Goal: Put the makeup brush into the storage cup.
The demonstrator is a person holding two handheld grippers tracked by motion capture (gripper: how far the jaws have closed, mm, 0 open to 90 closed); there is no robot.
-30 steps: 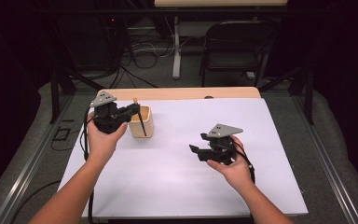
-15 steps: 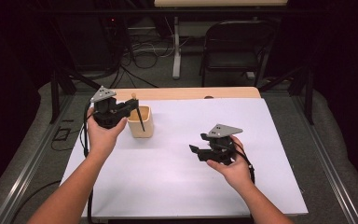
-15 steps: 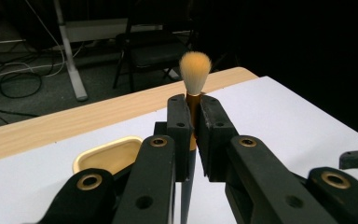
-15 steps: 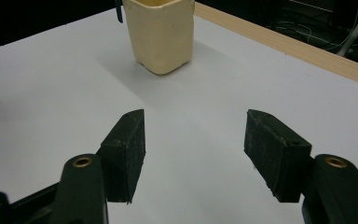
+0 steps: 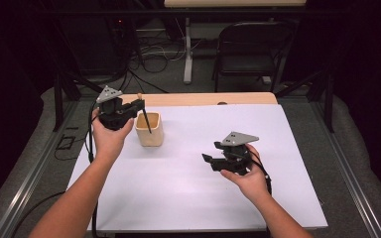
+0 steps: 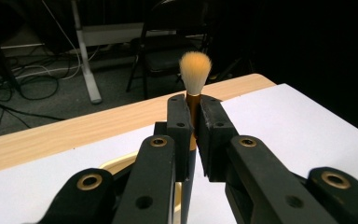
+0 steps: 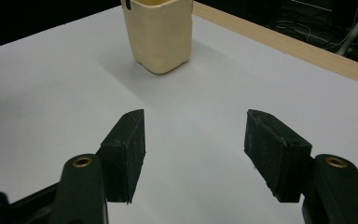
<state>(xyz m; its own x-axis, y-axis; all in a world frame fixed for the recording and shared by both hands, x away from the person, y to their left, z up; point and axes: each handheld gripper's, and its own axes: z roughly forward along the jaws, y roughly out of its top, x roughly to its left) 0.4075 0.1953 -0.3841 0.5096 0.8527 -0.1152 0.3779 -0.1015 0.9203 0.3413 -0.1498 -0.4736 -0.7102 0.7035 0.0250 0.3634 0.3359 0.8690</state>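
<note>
White tabletop [image 5: 188, 198]: our left tool [image 6: 193, 116] pinches the makeup brush [image 6: 195, 70] over the cup [image 5: 149, 129]; right tool [image 7: 193, 140] gapes empty; a tilted handle could tip it.

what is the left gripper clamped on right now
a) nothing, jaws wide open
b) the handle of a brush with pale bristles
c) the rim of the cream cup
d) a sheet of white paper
b: in the left gripper view the left gripper has its jaws pressed on the brush just below its pale bristles, with the handle running down toward the cream cup.
</note>
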